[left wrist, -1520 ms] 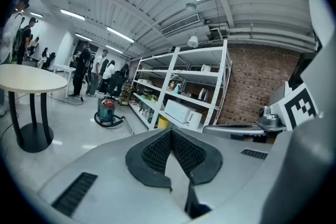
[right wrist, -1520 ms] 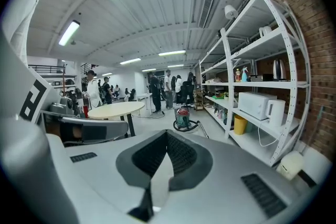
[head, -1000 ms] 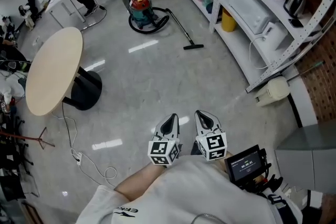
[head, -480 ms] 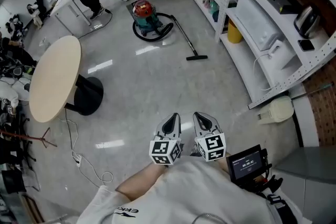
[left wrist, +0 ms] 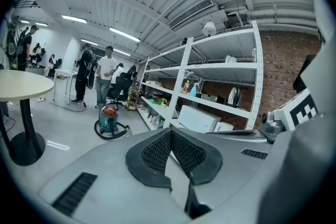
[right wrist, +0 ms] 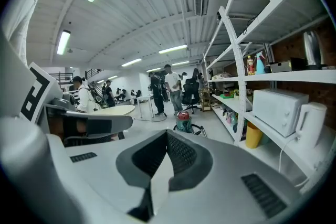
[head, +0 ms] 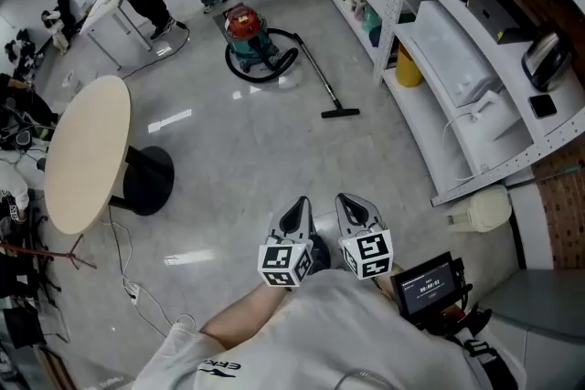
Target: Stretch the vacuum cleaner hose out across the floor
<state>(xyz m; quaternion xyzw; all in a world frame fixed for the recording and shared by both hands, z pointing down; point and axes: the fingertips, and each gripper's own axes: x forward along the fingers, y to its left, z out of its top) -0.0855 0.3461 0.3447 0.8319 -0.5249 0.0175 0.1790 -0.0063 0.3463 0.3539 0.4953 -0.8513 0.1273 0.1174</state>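
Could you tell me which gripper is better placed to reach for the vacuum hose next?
Left, marginally. The left gripper and right gripper are shut, empty, side by side, far from the vacuum cleaner; its coiled hose lies ahead, slightly leftward.

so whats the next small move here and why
Probably step closer to the vacuum cleaner: its hose lies looped around it, well across the floor from both grippers. The left gripper and right gripper are shut with nothing between their jaws, so the hose can't be gripped from here.
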